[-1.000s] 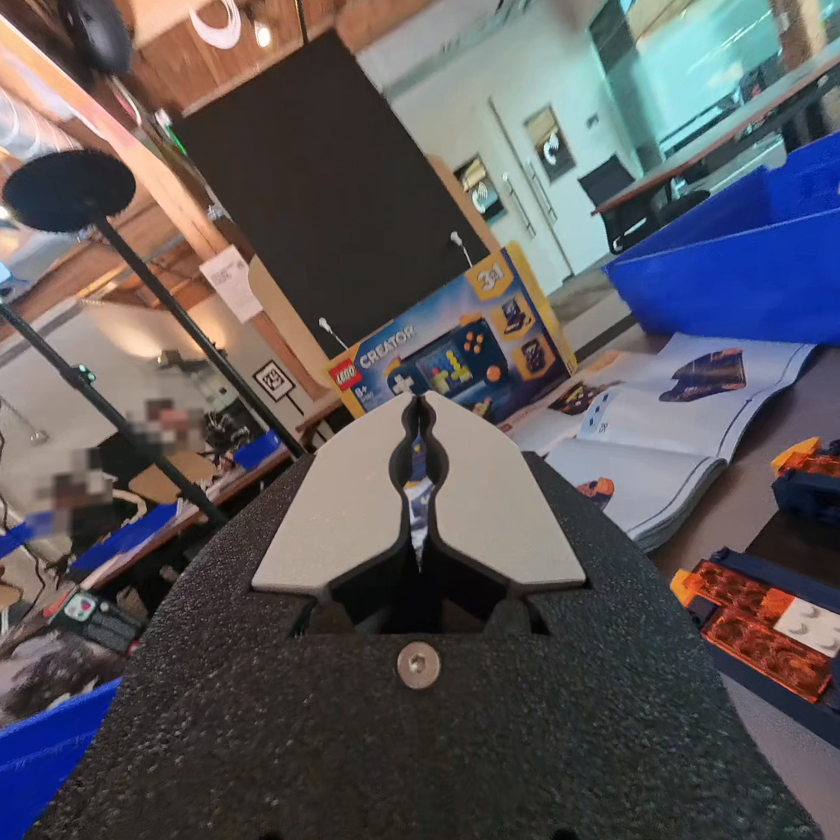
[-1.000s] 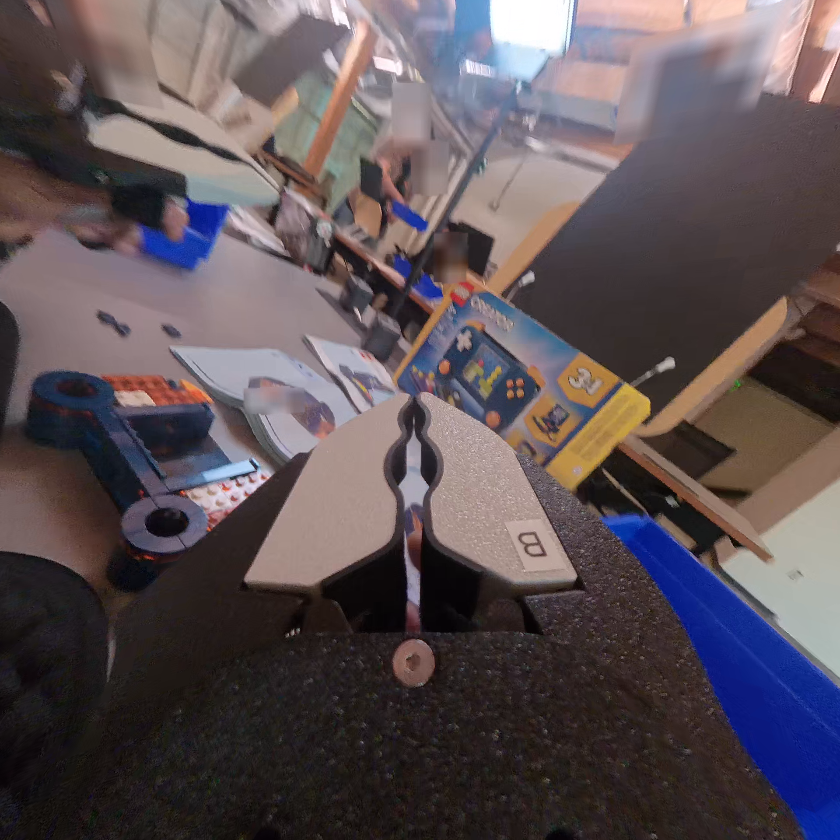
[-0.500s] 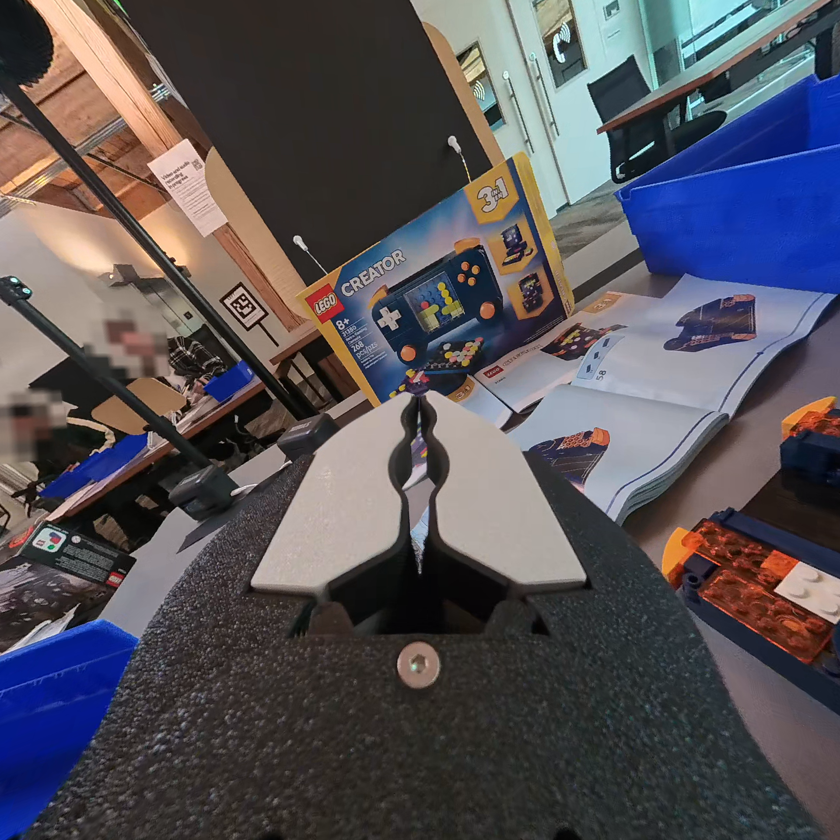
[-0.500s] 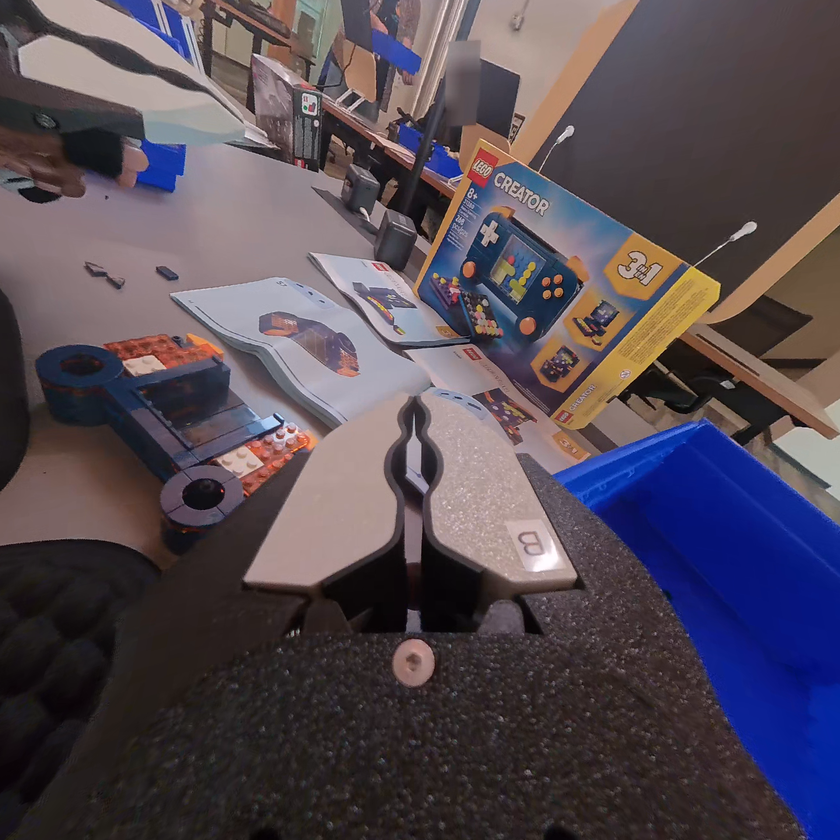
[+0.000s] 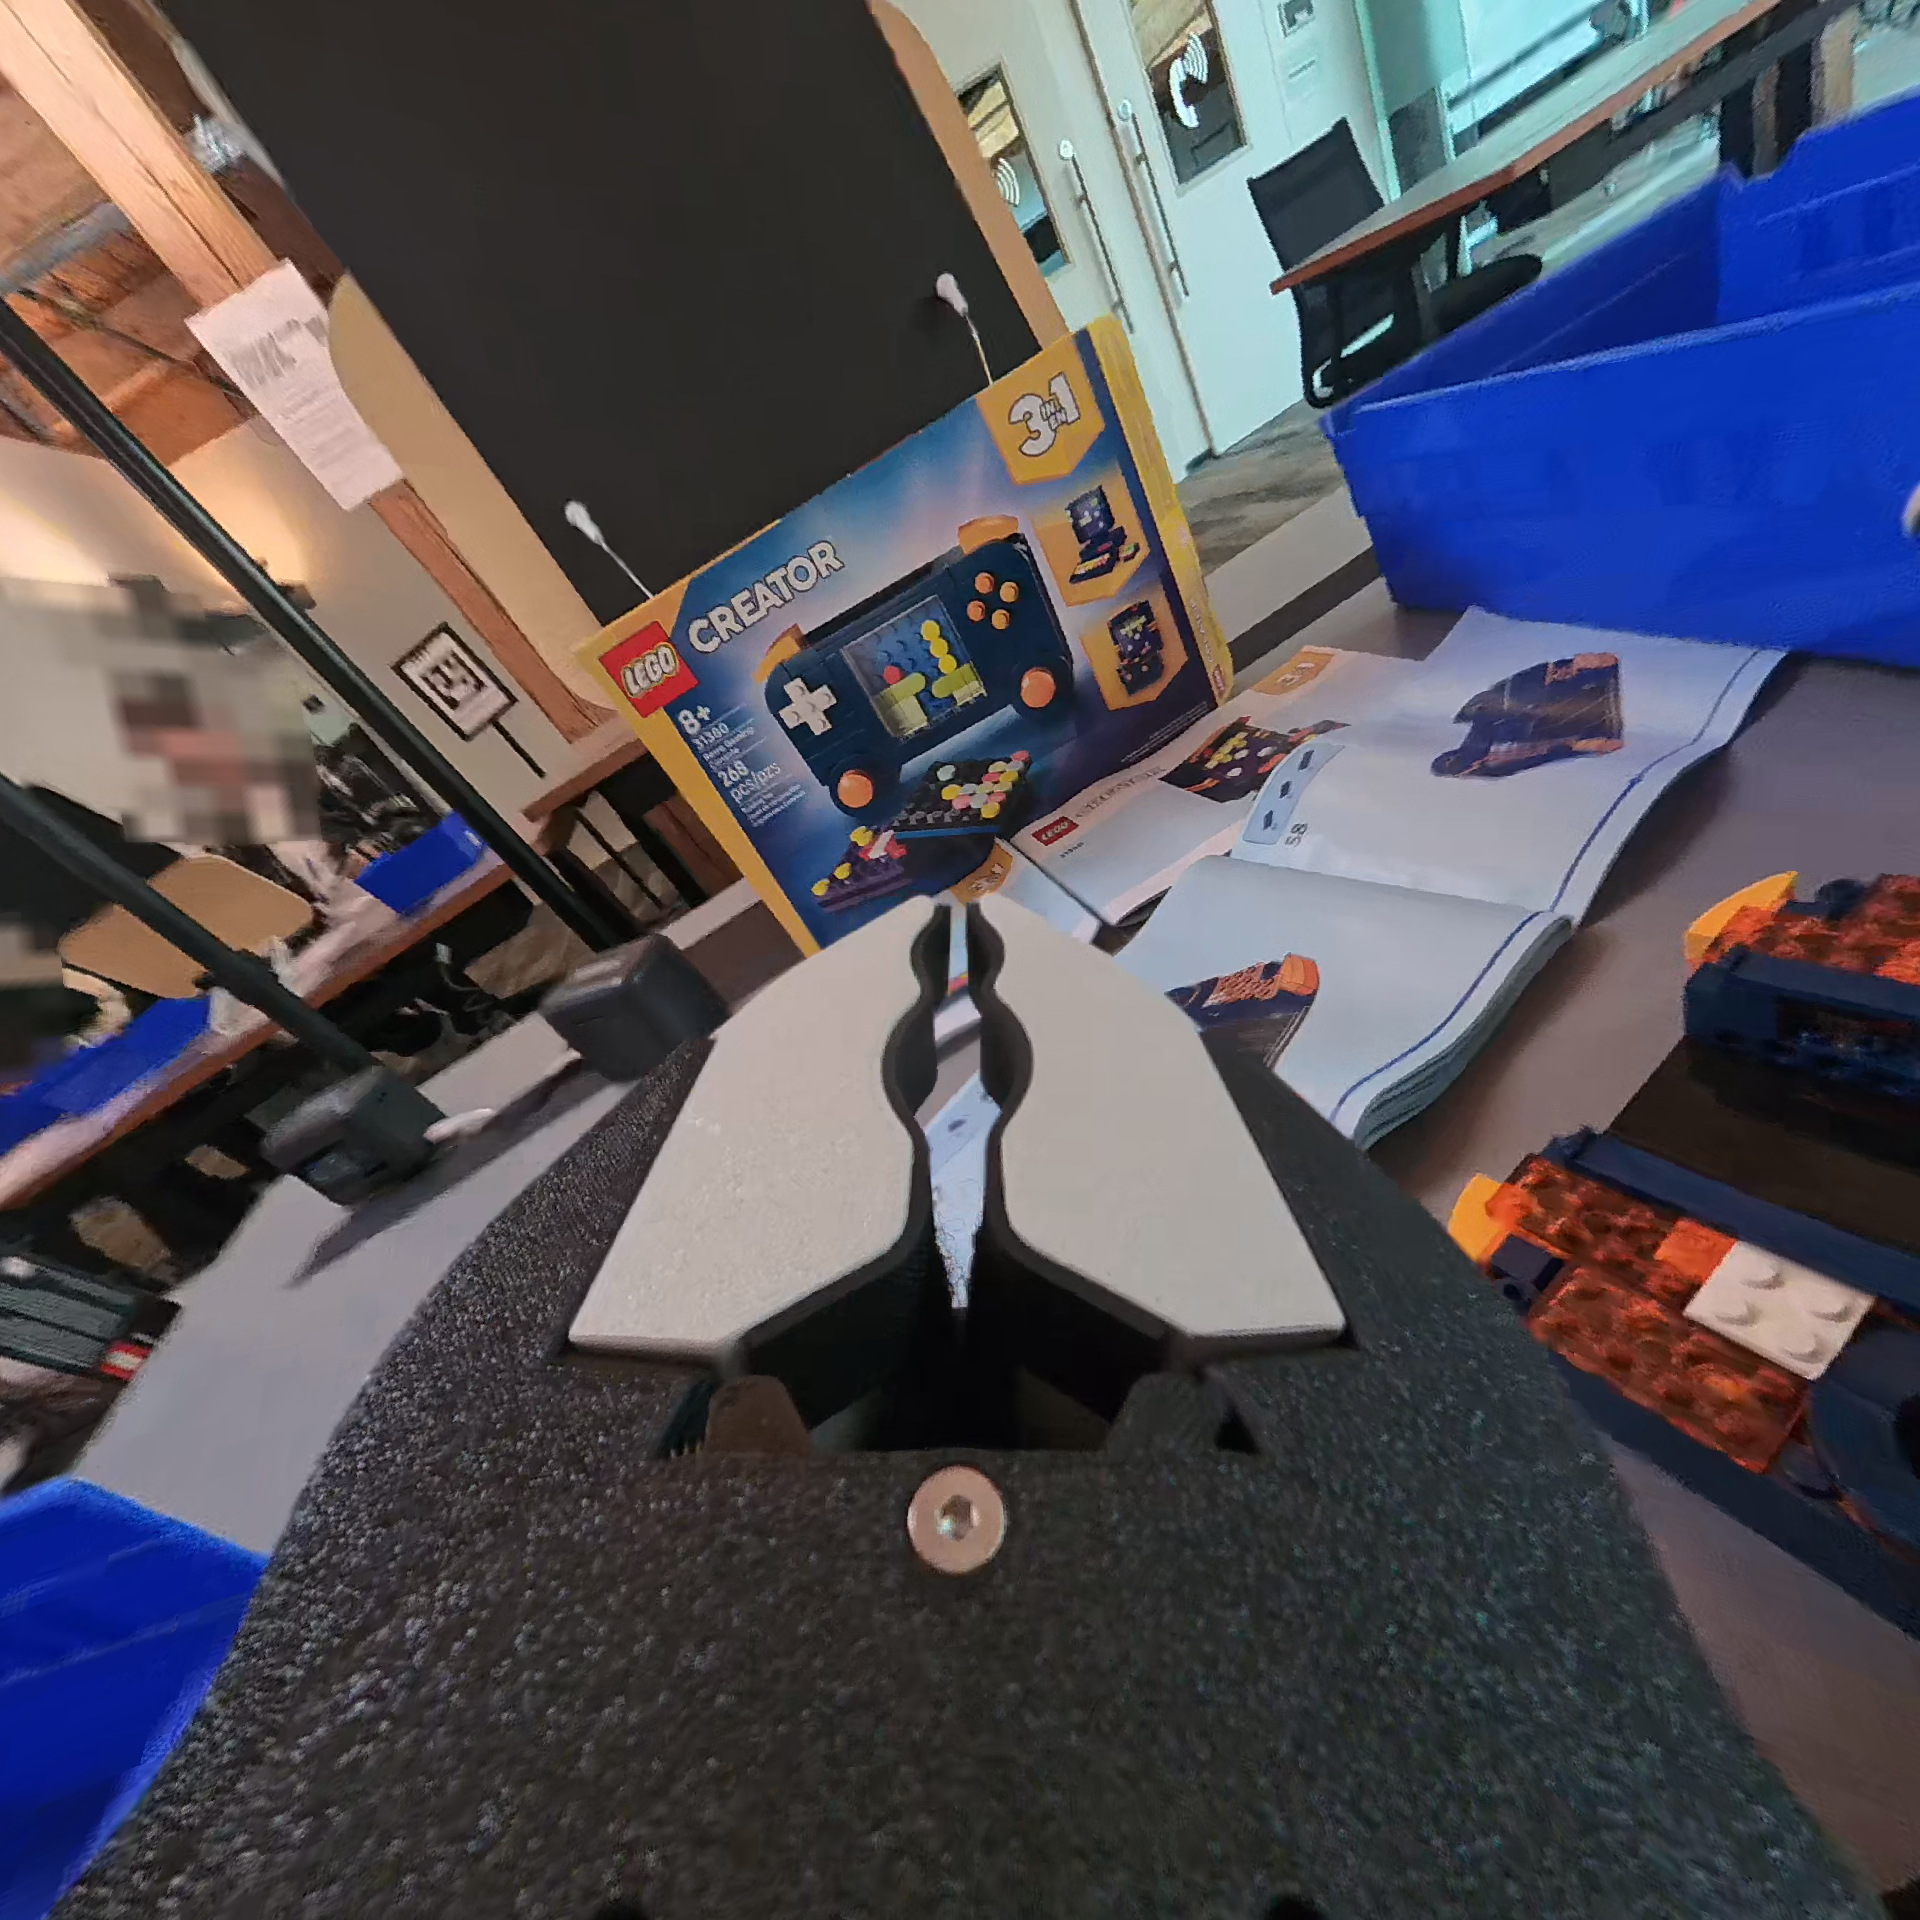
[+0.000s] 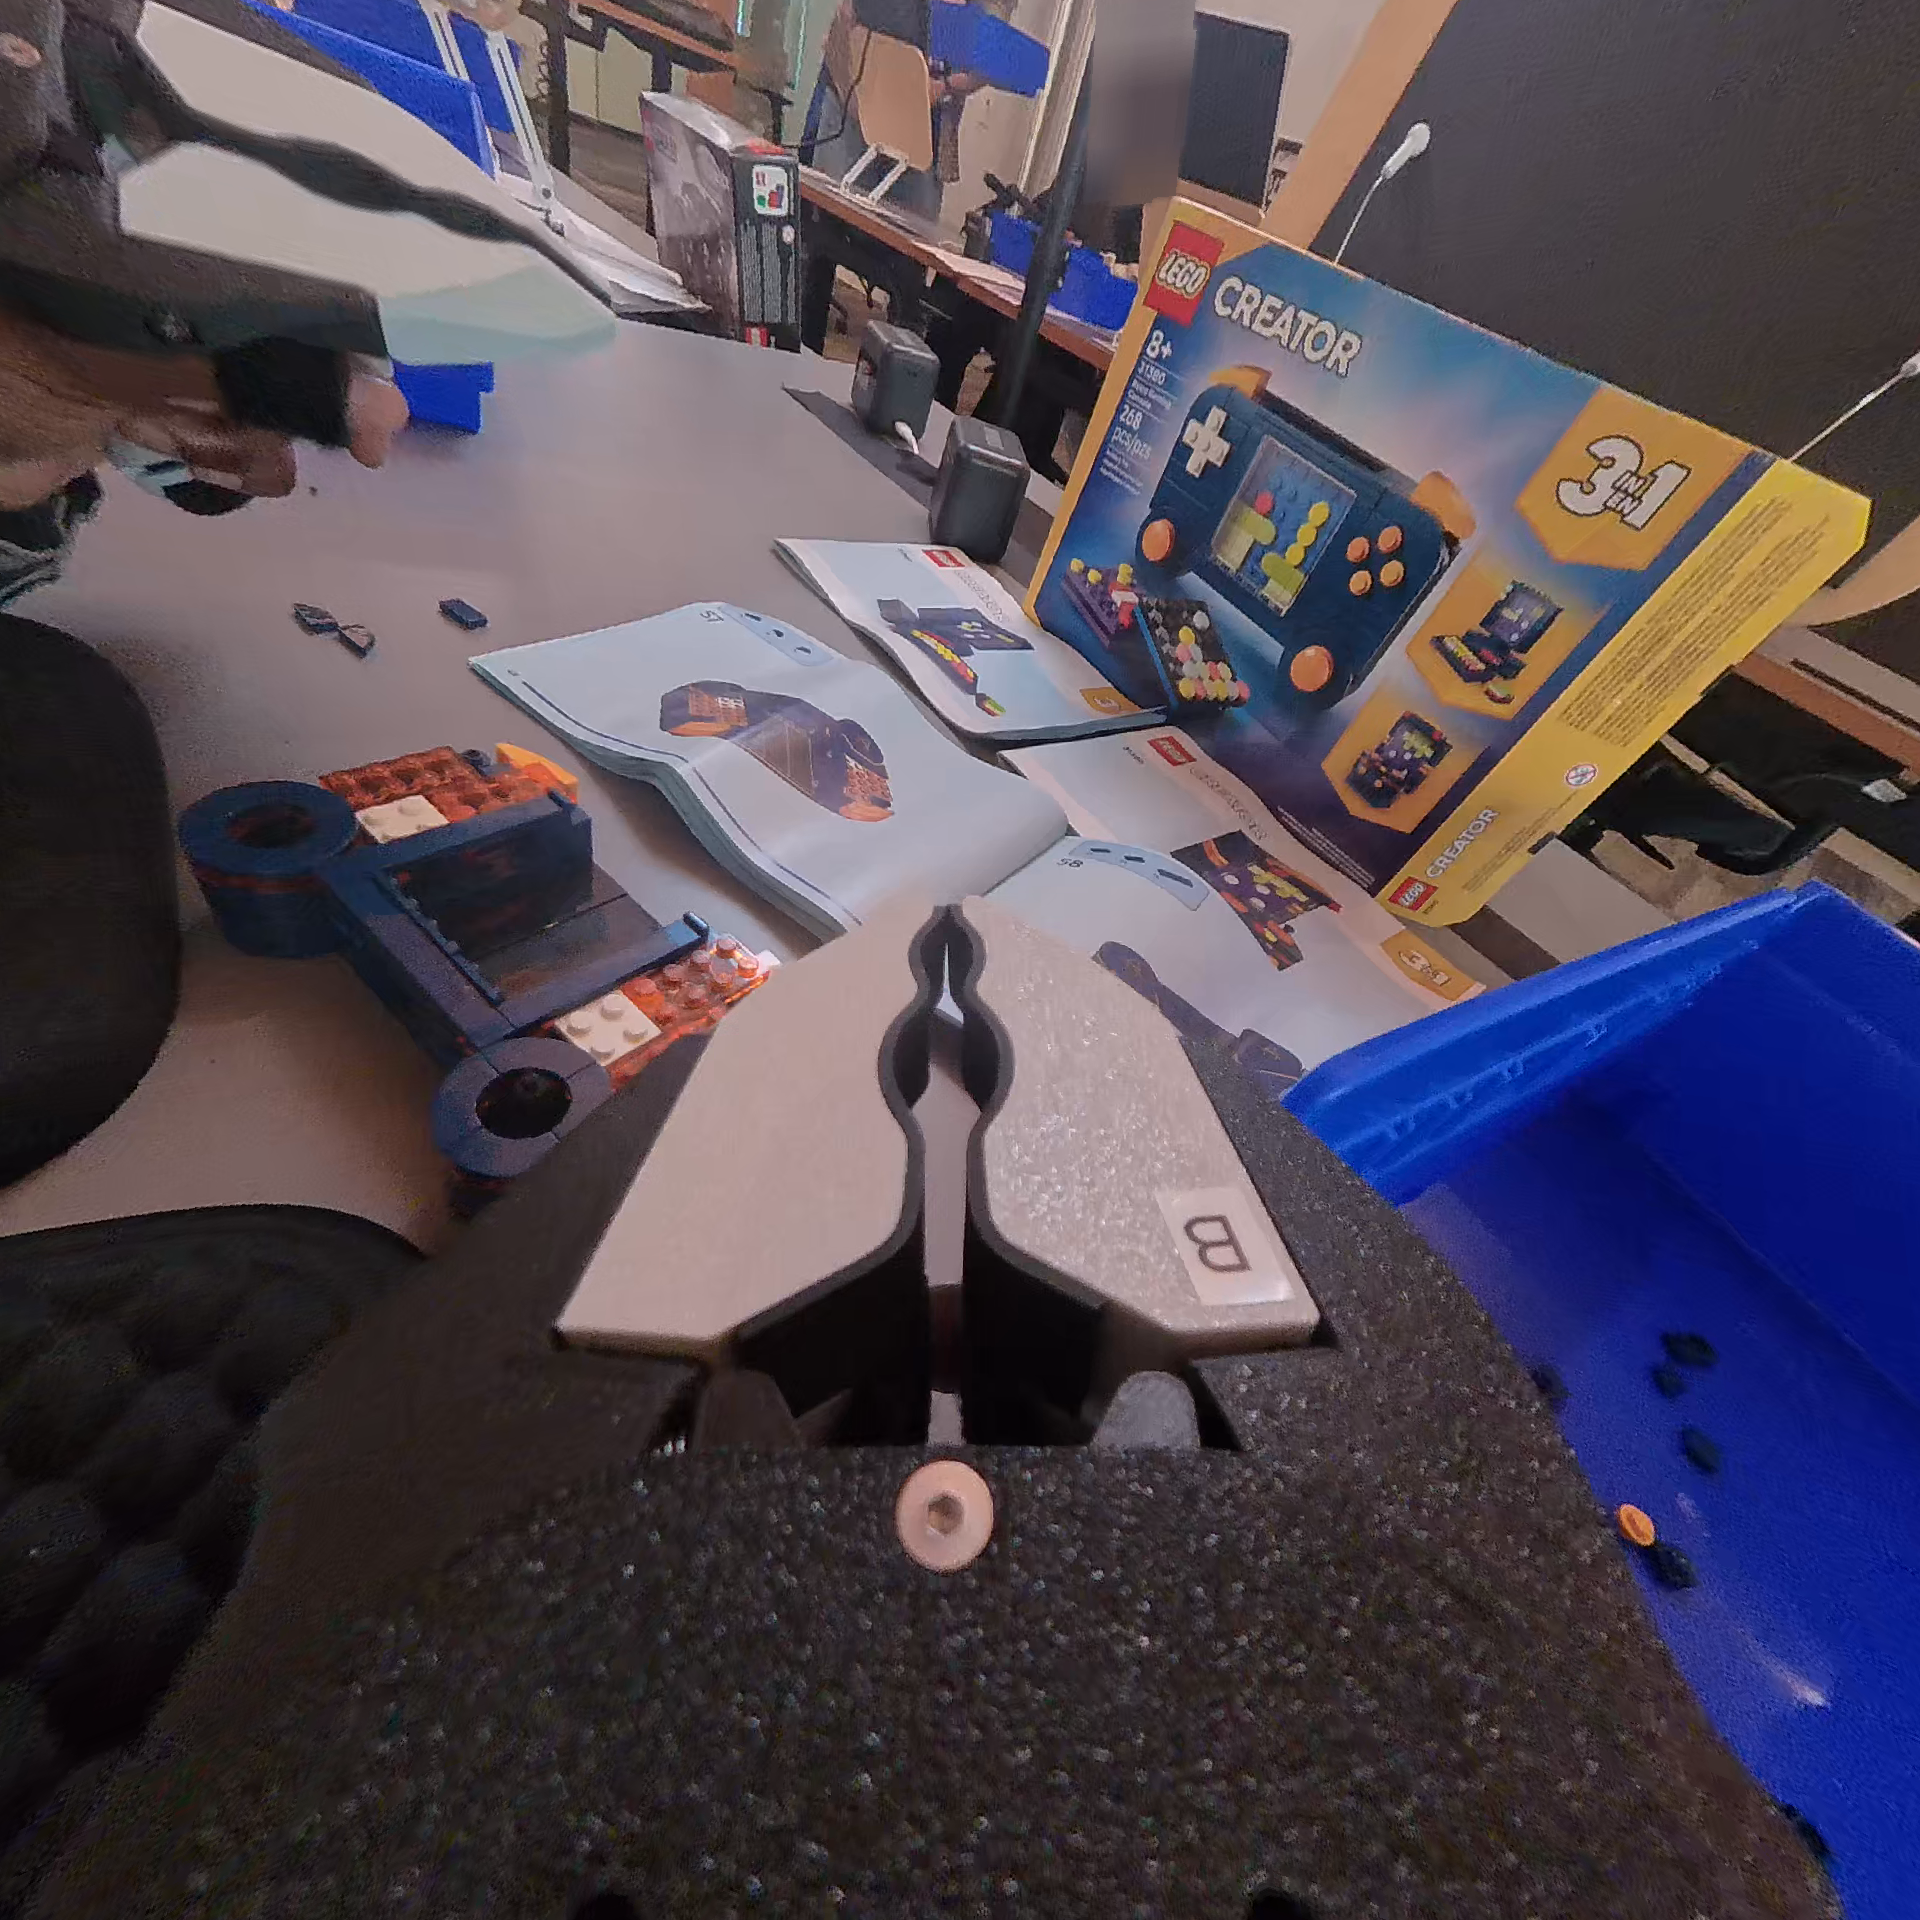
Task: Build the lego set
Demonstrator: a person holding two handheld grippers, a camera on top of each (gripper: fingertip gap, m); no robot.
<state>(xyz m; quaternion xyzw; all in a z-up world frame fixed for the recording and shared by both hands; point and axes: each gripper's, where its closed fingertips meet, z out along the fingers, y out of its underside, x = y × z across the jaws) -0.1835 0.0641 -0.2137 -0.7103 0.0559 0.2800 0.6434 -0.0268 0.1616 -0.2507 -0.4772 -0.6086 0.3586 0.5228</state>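
A half-built dark blue and clear-orange lego model (image 6: 468, 914) lies on the grey table (image 6: 644, 468), with white plates on it. It also shows at the right edge of the left wrist view (image 5: 1714, 1247). My right gripper (image 6: 951, 920) is shut and empty, held above the table to the right of the model. My left gripper (image 5: 958, 914) is shut and empty, held above the table to the left of the model. It also shows blurred at the top left of the right wrist view (image 6: 561, 312), held by a hand. An open instruction booklet (image 6: 790, 769) lies behind the model.
The lego box (image 6: 1403, 582) stands at the back of the table. A blue bin (image 6: 1662, 1195) on the right holds several small pieces. Three small dark pieces (image 6: 343, 629) lie on the table at the left. Another blue bin (image 5: 83, 1662) is at my left gripper's lower left. The left gripper's tips are roughly 20 cm from the right gripper's.
Both views have tipped down from the room toward the table, so the model, booklets and box show more fully. Both grippers stay shut.
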